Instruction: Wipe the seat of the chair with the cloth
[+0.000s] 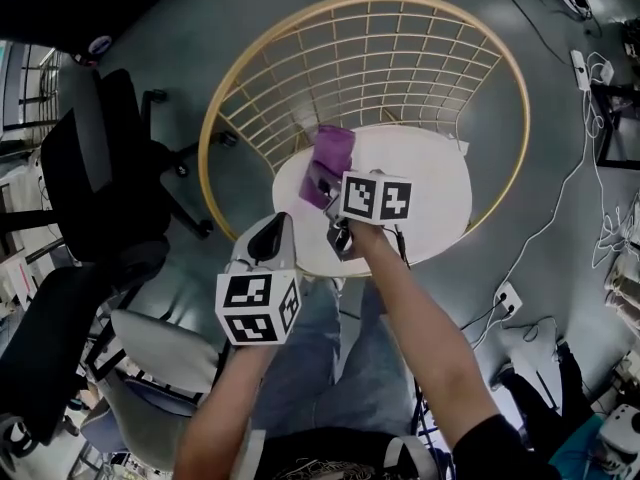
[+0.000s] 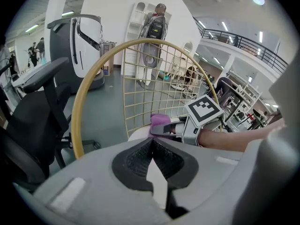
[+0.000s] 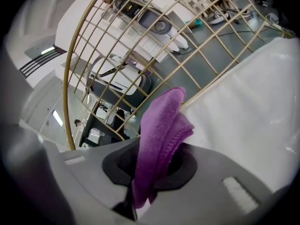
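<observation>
"So where is the cloth point(image 3: 164, 121) at this point?"

"Pinched in the right gripper point(image 3: 157, 159). Its jaws are closed on a fold of the purple fabric. The free end sticks out past the tips, over the rear left of the white seat point(image 1: 430, 193), close to where the gold wire back point(image 1: 400, 58) rises."

"Is it actually on the seat?"

"Hard to say. The head view puts it over the seat's back edge, but neither that view nor the right gripper view shows plainly whether the fabric presses down or hangs just above."

"And the left gripper point(image 2: 152, 142)?"

"Its pads meet at the tips with nothing between them. It hovers by the seat's near left edge, apart from the cloth, and it does not seem to steady the chair point(image 1: 300, 68)."

"What could go wrong from here?"

"Mostly the grip. Only a narrow fold sits between the jaws, so dragging it across the seat with any pressure could pull it free. The angle matters too: if the tips lead and the cloth trails, hard plastic would rub the seat instead of fabric. So near the wire back, the loose end could also snag in the grid on a backward stroke."

"Anything about the chair itself?"

"It looks light, and nothing holds it. A firm push could shift it across the floor point(image 1: 560, 298), and the wipe would skid, not clean."
</observation>
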{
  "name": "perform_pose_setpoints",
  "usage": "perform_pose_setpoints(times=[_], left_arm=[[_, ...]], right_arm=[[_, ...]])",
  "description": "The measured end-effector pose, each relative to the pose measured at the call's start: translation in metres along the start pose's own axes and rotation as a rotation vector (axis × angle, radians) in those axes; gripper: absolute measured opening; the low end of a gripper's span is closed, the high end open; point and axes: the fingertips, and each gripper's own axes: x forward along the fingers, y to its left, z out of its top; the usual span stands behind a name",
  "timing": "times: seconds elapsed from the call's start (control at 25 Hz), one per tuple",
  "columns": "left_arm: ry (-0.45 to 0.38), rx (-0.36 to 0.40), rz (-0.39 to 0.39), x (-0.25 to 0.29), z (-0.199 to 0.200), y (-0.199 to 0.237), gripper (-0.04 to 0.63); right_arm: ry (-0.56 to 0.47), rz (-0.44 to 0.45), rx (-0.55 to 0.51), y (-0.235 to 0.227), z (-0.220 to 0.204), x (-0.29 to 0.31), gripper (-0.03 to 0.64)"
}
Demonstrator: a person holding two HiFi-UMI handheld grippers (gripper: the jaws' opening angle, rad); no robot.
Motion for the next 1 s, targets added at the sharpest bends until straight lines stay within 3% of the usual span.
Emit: perform_pose_setpoints(times=[1.0], left_arm=[[0.047, 0.066, -0.044, 0.031, 0.004, -0.072, 0.0]], right_arm=[[-0.185, -0.108, 0.204, -0.096, 0.056, -0.082, 0.062]])
